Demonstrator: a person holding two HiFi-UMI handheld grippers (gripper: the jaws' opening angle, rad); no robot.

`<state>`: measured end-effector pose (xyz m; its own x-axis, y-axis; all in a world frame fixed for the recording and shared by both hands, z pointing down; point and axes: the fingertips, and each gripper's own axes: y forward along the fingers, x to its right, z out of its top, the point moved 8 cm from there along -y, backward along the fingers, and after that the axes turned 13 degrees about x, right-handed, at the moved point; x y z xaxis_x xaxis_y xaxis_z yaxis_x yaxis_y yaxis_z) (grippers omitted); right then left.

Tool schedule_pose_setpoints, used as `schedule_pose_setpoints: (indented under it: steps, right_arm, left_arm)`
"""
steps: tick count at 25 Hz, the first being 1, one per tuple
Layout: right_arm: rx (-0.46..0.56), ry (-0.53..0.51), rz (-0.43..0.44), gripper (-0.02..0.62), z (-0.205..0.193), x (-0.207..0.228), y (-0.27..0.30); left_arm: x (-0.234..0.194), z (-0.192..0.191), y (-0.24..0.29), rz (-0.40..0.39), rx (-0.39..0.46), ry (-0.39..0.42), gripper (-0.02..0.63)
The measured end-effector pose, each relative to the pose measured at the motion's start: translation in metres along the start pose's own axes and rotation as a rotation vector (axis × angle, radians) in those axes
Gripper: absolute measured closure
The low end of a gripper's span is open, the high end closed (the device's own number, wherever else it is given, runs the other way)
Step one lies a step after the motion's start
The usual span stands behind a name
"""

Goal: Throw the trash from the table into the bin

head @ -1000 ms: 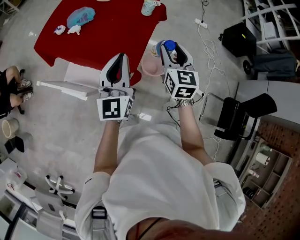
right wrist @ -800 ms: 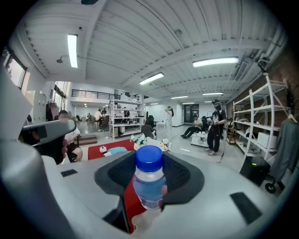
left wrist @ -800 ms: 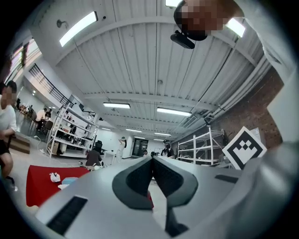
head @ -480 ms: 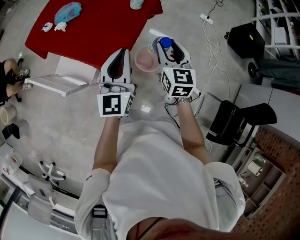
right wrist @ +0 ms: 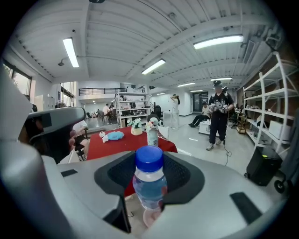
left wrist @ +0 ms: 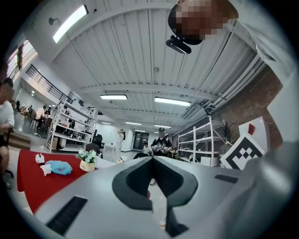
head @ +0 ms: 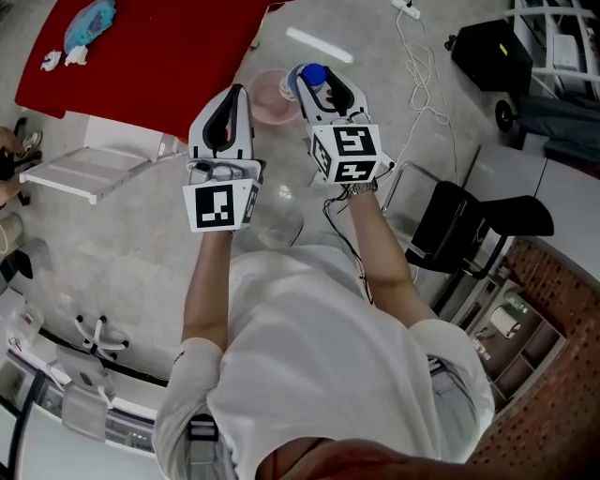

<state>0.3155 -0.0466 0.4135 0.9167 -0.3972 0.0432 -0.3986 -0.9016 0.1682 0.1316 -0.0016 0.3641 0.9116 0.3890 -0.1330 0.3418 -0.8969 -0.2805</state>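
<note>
- Bottle (right wrist: 149,179) first: it stands upright between the jaws of my right gripper (head: 323,89), blue cap up, and the pads are closed on its body below the cap.
- I judge it light and fairly stiff near the neck, but thin and easy to dent lower down. The clear plastic is smooth — likely slippery if I squeeze too softly. The liquid I seem to see inside would make it bottom-heavy. The hold just under the shoulder looks right to me.
- My left gripper (head: 232,94) is beside the right one, jaws together with nothing between them.
- The pink bin (head: 267,108) sits on the floor just past both grippers. In the right gripper view a bit of it shows right under the bottle, so a plain release should drop it in — it is not a fragile thing.
- Farther off is the red table (head: 159,56), with more trash on it: a blue bundle (head: 90,21) and white crumpled paper (head: 52,61) beside it. Both look soft and very light to me; I would pinch each at its middle.
</note>
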Motion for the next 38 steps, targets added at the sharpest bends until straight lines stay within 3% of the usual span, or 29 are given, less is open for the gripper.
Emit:
schedule_pose_setpoints:
  steps: [9, 14, 22, 30, 38]
  right_arm:
    - [-0.082, 0.062, -0.061, 0.413, -0.093, 0.027, 0.012]
    - [-0.121, 0.065, -0.052, 0.413, -0.148, 0.032, 0.026]
    - [-0.136, 0.051, -0.024, 0.413, -0.211, 0.046, 0.046]
    - [-0.108, 0.026, -0.018, 0.413, -0.225, 0.058, 0.062]
    - [-0.117, 0.024, 0.004, 0.414, -0.206, 0.056, 0.055]
  left_arm:
    - [0.008, -0.064, -0.001, -0.066, -0.061, -0.018, 0.601]
    - [0.004, -0.101, -0.002, -0.001, -0.061, -0.03, 0.601]
    - [0.003, -0.149, -0.017, 0.033, -0.054, -0.032, 0.601]
    - [0.003, -0.18, -0.021, 0.064, -0.064, -0.035, 0.601]
    - [0.007, -0.165, -0.017, 0.07, -0.057, -0.028, 0.601]
